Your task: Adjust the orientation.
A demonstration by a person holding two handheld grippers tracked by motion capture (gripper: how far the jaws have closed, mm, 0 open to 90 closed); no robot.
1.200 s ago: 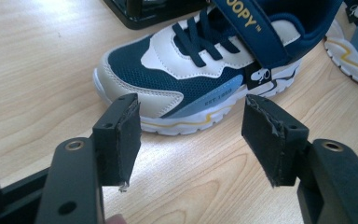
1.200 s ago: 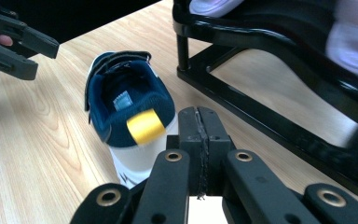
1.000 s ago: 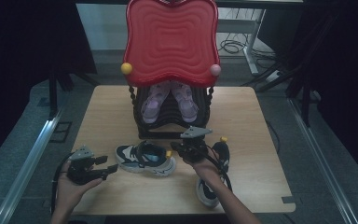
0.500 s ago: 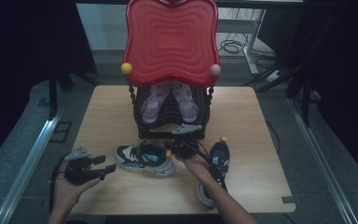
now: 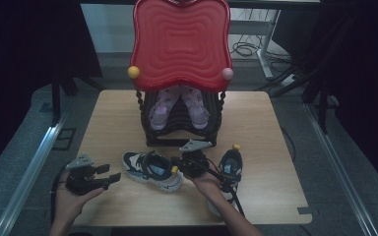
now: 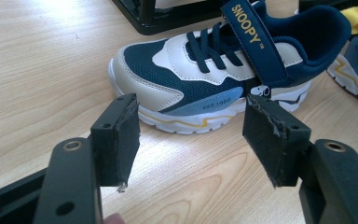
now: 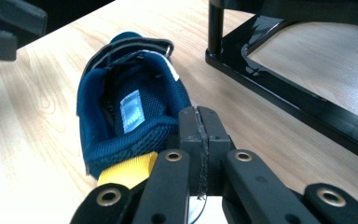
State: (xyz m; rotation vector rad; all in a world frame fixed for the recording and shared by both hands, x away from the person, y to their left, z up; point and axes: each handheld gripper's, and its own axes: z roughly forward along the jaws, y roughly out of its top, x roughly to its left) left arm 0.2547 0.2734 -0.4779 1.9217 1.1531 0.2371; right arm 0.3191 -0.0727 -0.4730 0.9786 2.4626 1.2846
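My right gripper (image 5: 193, 162) has its two black fingers (image 7: 189, 133) pressed flat together. They sit right at the back of a blue and white shoe (image 5: 152, 169), beside its yellow pull tab (image 7: 127, 170). I cannot tell if a bit of the heel is caught between them. This shoe lies on the table (image 5: 256, 123) near the front edge, about in the middle, with its toe pointing to my left. From my right gripper view I look down into its dark blue inside.

My left gripper (image 5: 101, 176) waits near the front left corner of the table. Its fingers (image 6: 116, 137) are spread wide, with nothing between them. They point at the side of the shoe, which has a blue strap (image 6: 254, 39) across the top.

A second shoe (image 5: 229, 169) like it lies just to the right, under my right arm. Behind both shoes, near the back edge, stands a black rack (image 5: 182, 130) with a pair of pink shoes (image 5: 179, 105) on it and a big red board (image 5: 179, 42) on top.
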